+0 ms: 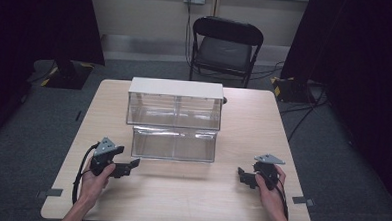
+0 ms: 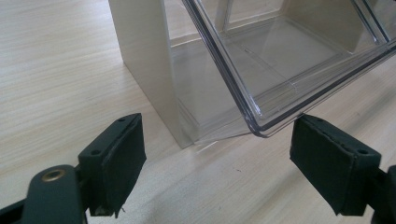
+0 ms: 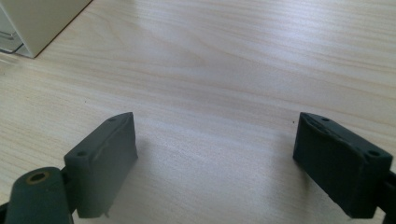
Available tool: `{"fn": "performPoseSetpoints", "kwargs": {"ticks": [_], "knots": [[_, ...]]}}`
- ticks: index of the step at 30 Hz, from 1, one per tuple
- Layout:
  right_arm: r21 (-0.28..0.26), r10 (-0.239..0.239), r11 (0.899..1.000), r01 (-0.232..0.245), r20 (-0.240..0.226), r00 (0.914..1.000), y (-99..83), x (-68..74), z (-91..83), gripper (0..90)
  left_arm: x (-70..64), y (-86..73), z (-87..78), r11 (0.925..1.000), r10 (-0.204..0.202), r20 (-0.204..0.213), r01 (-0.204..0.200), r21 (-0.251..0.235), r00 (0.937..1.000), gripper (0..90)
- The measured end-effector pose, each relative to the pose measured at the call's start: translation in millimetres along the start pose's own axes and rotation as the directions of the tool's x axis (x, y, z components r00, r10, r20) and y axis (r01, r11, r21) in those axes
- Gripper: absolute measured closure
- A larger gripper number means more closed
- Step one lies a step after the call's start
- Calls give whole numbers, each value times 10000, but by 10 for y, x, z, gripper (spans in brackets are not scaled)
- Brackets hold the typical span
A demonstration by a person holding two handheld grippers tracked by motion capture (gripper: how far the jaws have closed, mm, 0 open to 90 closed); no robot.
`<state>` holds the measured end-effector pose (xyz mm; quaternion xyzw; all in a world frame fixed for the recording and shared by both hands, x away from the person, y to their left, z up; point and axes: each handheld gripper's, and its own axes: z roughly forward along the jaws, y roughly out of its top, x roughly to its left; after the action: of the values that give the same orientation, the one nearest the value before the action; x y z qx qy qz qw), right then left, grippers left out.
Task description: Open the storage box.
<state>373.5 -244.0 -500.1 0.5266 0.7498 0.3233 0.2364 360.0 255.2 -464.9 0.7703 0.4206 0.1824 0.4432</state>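
Both grippers, left point(image 1: 131, 164) and right point(image 1: 242, 173), wide open and empty beside the pulled-out clear drawer point(image 1: 175, 144).

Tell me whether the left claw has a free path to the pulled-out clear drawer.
Probably yes: the left claw is open, the clear drawer corner sits just ahead between its jaws, and only bare table lies between.
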Motion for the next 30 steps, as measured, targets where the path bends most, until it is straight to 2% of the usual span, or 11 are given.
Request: {"fn": "performPoseSetpoints", "kwargs": {"ticks": [3, 6, 8, 30], "knots": [[-5, 16, 10000, -16, 1, 10000, 0, 1, 0, 126, 4, 0, -10, 9999, -88, 148, 89, -53, 9999, 168], [-3, 19, 10000, -19, 0, 10000, 0, 1, 0, 126, 3, 3, -20, 10000, 12, 0, -12, -30, 10000, 163], [-5, 18, 10000, -18, 1, 10000, 0, 1, 1, 126, 11, -1, -13, 9999, -89, 115, 89, -57, 9999, 159], [-5, 20, 10000, -20, -1, 10000, 1, 1, 1, 126, 2, 14, -40, 9997, -50, 230, 56, -230, 9997, 153]]}}
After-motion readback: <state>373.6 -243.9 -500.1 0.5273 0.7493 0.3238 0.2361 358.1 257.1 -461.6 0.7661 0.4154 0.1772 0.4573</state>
